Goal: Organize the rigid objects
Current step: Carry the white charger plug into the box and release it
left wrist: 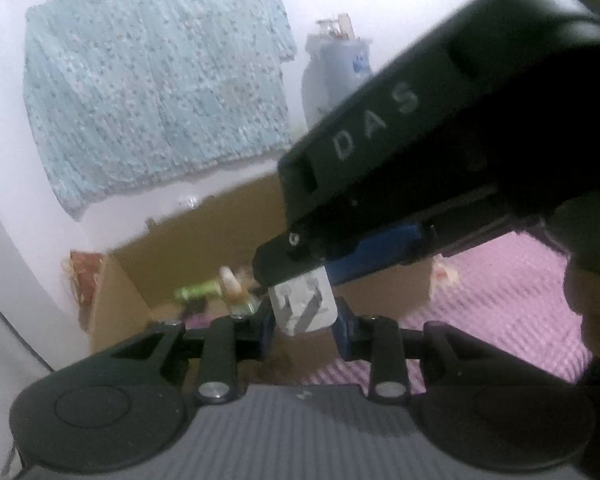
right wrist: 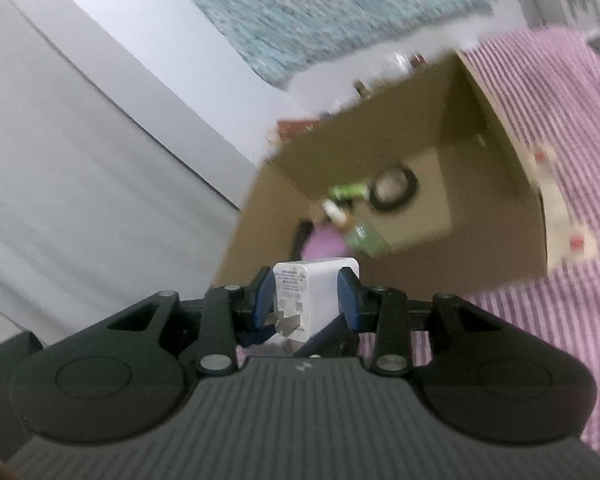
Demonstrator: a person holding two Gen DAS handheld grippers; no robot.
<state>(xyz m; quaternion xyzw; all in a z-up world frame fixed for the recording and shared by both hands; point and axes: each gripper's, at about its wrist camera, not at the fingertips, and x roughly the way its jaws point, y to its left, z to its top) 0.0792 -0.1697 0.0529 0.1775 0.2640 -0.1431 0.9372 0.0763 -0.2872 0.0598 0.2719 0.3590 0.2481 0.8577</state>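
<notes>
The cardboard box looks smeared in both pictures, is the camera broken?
Likely motion blur: in the right wrist view the cardboard box and striped cloth streak while the white charger stays sharp. In the left wrist view the background is soft, the edges bend from the fisheye lens, and the right hand-held gripper looms dark.

My charger [right wrist: 315,292] sits between my jaws, before the box [right wrist: 400,272]; a bottle [right wrist: 360,232] lies in it.
</notes>
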